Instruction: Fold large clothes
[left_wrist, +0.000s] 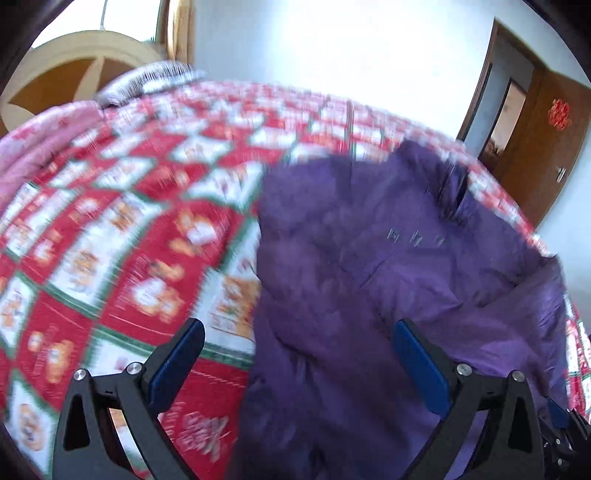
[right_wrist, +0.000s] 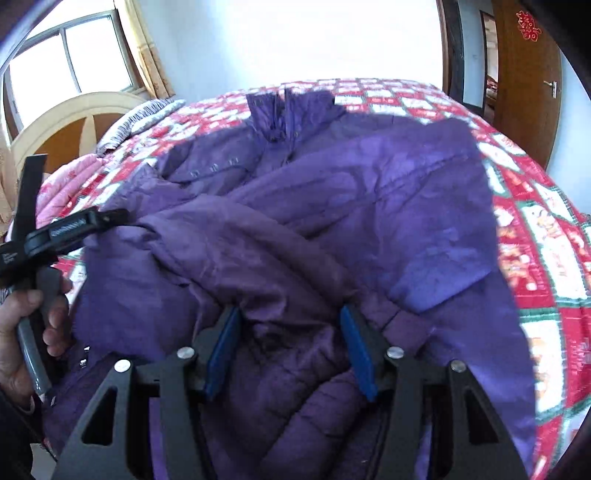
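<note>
So the bed (right_wrist: 546, 236) takes up most of both views, covered in a red, white and green patchwork quilt (left_wrist: 122, 229) with little orange cartoon figures in the squares. There's printed text on the quilt squares but it's way too blurred to read. A cream and wood headboard (right_wrist: 74, 122) sits at the far left end, with a striped pillow (right_wrist: 147, 114) and a pink blanket (right_wrist: 70, 192) bunched up near it.

The big purple padded jacket (right_wrist: 369, 206) is spread across the middle of the bed, collar toward the far edge, hem toward the near edge, with one sleeve folded across the body. There's a small row of pale marks on the chest, can't make them out.

Brown wooden door (right_wrist: 524, 85) off past the bed's right side, with a red paper decoration stuck on it, looks like a double-happiness character.

Left gripper (left_wrist: 295, 332): fingers spread as wide as they go, hovering over the jacket's left edge where it meets the quilt, nothing pinched. A hand (right_wrist: 22, 332) holds its handle in the right wrist view.

Right gripper (right_wrist: 290, 332): fingers about halfway apart, straddling a rumpled bit of jacket near the hem. Can't tell whether the pads actually press on the fabric.
</note>
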